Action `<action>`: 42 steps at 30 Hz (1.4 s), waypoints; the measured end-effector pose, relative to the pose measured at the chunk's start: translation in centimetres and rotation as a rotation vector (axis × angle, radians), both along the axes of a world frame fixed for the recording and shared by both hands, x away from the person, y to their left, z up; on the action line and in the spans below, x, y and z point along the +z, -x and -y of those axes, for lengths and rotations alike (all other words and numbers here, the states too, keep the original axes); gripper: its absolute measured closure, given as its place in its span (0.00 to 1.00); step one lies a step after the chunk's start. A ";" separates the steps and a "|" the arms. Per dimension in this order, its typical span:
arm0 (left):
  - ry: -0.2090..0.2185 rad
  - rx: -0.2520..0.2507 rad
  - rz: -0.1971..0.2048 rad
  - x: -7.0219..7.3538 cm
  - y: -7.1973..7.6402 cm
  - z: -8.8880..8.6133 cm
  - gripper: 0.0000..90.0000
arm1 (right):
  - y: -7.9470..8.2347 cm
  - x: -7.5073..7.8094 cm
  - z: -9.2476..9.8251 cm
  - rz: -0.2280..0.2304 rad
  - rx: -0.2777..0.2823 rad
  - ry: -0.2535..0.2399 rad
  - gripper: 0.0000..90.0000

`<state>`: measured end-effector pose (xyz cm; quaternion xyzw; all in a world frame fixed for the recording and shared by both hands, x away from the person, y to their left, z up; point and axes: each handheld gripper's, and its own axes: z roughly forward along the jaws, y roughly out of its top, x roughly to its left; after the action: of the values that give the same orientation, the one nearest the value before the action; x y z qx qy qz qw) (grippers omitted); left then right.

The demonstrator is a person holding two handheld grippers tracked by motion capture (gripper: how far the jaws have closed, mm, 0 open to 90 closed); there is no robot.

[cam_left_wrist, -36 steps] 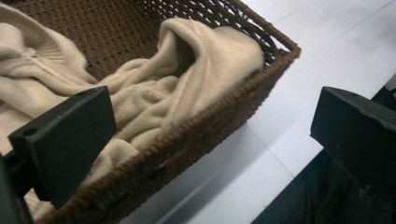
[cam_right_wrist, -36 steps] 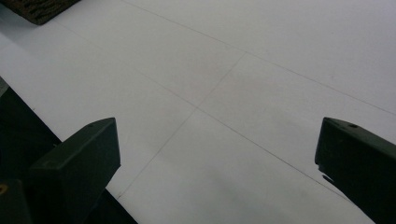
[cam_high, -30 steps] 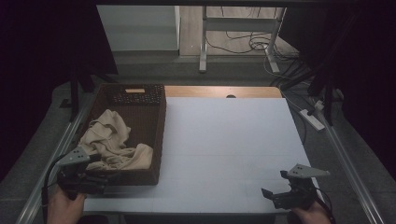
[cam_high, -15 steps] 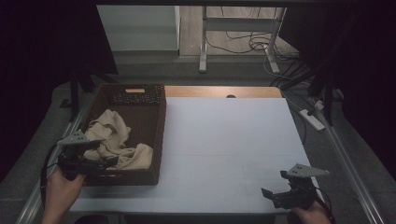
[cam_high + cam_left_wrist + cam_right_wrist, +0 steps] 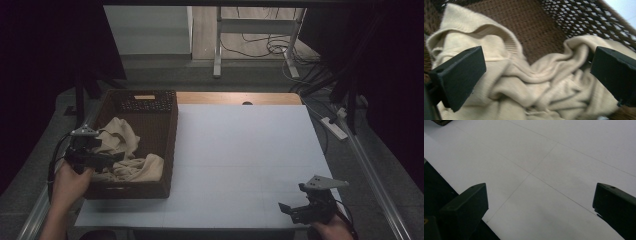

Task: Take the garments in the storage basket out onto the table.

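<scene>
My left tool (image 5: 537, 82) hangs wide open, empty, over the sweater (image 5: 524, 82) bunched in the left basket (image 5: 167, 130); closing shallow, I risk pinching one fold that slips.

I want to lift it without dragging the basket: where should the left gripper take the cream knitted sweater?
Probably the raised thick fold of the cream knitted sweater, coming from above into the dark woven basket. It bulges between the open jaws of the left gripper, clear of the walls.
</scene>
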<state>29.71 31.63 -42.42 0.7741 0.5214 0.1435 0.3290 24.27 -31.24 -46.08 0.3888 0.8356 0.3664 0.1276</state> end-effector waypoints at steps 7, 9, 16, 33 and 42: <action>-0.033 0.089 -0.100 -1.4 -3.1 -1.4 0.00 | 0.0 0.0 0.0 -0.004 0.001 -0.002 0.00; -0.037 0.099 -0.124 -1.7 -3.7 -1.6 0.00 | -0.1 0.0 0.0 -0.006 0.003 -0.003 0.00; -0.001 0.111 -0.223 -2.7 -5.2 -2.0 0.03 | 0.0 0.0 0.0 -0.007 0.005 0.000 0.00; -0.200 0.016 -0.409 -5.0 -6.6 0.9 0.02 | 0.1 -0.1 -0.1 -0.002 0.015 0.008 0.00; -0.252 0.089 -0.454 -5.0 -7.1 0.9 0.42 | 0.1 0.0 0.0 -0.001 0.014 0.009 0.00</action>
<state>36.77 30.76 -47.40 0.7975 0.5936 0.0442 0.0980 24.14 -31.19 -46.12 0.3824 0.8401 0.3633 0.1266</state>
